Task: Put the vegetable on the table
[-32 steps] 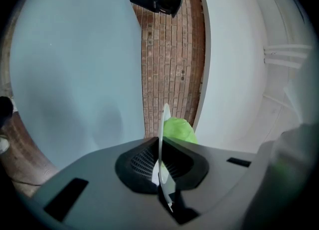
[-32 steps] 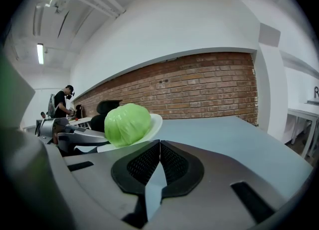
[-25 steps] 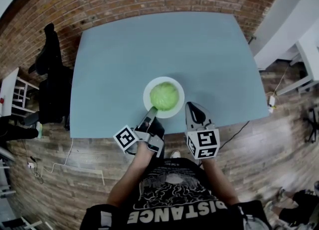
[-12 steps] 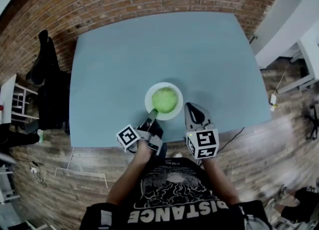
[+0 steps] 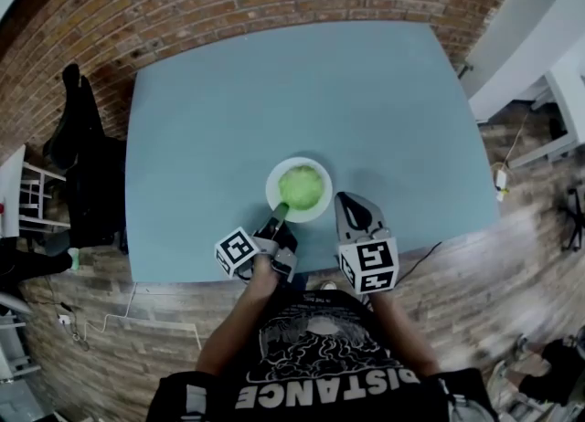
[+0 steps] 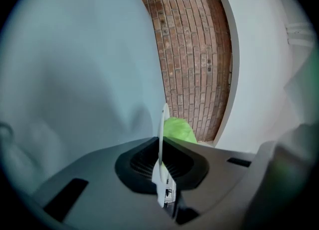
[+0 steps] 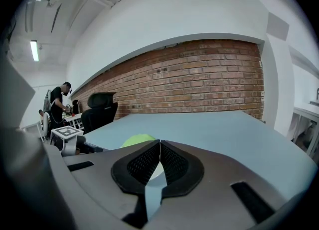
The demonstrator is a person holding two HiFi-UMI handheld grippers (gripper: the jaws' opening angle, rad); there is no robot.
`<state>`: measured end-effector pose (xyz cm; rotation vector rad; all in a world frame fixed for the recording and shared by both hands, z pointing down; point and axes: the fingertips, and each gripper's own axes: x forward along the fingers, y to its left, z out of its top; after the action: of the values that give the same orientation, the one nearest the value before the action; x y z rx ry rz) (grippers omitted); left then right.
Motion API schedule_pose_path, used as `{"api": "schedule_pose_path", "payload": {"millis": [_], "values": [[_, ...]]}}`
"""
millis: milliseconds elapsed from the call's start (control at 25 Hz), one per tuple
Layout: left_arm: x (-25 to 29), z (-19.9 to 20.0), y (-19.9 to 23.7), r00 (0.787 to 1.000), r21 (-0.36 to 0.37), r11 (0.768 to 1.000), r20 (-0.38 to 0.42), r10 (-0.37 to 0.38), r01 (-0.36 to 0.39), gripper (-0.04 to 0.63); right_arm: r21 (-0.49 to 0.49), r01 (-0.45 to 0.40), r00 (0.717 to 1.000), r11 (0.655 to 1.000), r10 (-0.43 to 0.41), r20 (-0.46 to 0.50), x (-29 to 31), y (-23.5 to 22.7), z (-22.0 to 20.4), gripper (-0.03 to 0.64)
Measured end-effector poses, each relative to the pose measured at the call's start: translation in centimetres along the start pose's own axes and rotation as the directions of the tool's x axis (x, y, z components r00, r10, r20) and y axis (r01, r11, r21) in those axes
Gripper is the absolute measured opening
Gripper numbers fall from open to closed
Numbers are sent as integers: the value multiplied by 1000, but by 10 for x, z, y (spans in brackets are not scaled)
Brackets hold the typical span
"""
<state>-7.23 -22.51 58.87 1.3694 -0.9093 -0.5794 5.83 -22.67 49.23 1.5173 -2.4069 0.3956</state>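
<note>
A round green vegetable (image 5: 302, 185) lies on a small white plate (image 5: 316, 210) near the front edge of the blue table (image 5: 274, 91). My left gripper (image 5: 280, 211) is shut on the plate's near-left rim. In the left gripper view that rim (image 6: 162, 129) stands edge-on between the jaws, with the vegetable (image 6: 180, 129) just beyond. My right gripper (image 5: 345, 199) hovers just right of the plate, shut with nothing between its jaws. In the right gripper view (image 7: 159, 155) the vegetable (image 7: 135, 139) shows just past the jaws.
A black office chair (image 5: 82, 155) stands off the table's left side. White furniture (image 5: 539, 55) is at the right, and a cable (image 5: 430, 251) hangs by the front right corner. A person (image 7: 61, 99) stands far off to the left. The table shows only the plate.
The head view has shifted, and the plate now appears a little farther in from the table's front edge. Both grippers keep their places beside it, jaws unchanged.
</note>
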Motion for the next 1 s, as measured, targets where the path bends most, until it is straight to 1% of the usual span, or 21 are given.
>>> {"api": "schedule_pose_path", "payload": {"millis": [400, 560, 720, 1000], "values": [[20, 7, 12, 999, 14, 999, -32, 39, -38, 15, 7, -23, 999, 1000, 23, -42, 19, 6, -7, 9], [25, 9, 18, 997, 5, 998, -39, 61, -61, 17, 7, -30, 998, 1000, 30, -50, 24, 7, -8, 9], [30, 12, 22, 996, 7, 997, -45, 78, -78, 18, 9, -22, 998, 1000, 22, -55, 25, 4, -9, 9], [36, 12, 25, 990, 61, 990, -55, 131, -128, 23, 19, 1, 998, 1000, 1, -63, 22, -4, -12, 9]]}}
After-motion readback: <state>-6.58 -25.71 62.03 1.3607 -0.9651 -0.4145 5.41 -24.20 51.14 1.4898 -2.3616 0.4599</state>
